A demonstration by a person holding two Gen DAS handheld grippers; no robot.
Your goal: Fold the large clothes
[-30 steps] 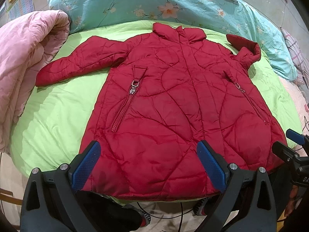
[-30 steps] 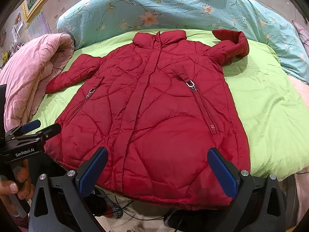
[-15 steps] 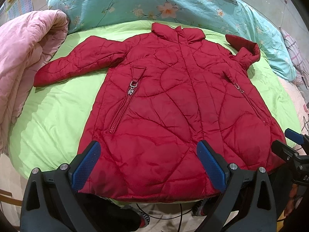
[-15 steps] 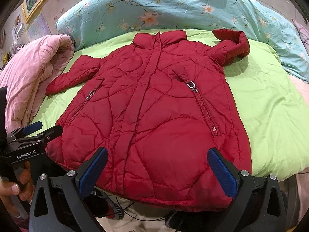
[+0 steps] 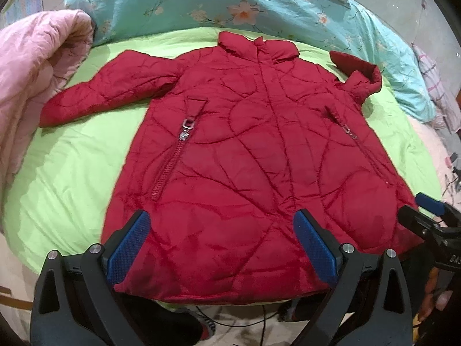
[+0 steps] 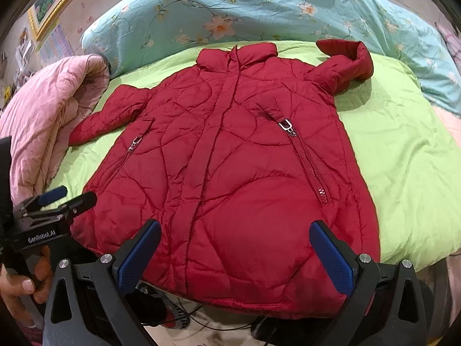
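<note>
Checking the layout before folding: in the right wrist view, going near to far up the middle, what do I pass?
Right tongs → red jacket → green sheet → floral blue quilt.

White lettering "GenRobot.AI" stands on the black body of the left gripper [image 6: 62,201], at the lower left of the right wrist view. In the left wrist view, the right gripper [image 5: 425,212] at the right edge shows only the fragment "DAS". No other text is legible.

The quilted red padded jacket [image 5: 247,173] hides part of the lime-green bed sheet [image 5: 72,178] under it. Its hem overhangs the bed's near edge, where the dark things below it are too cut off to identify. Left of the jacket, the pink quilted blanket [image 6: 43,121] runs off-frame.
</note>
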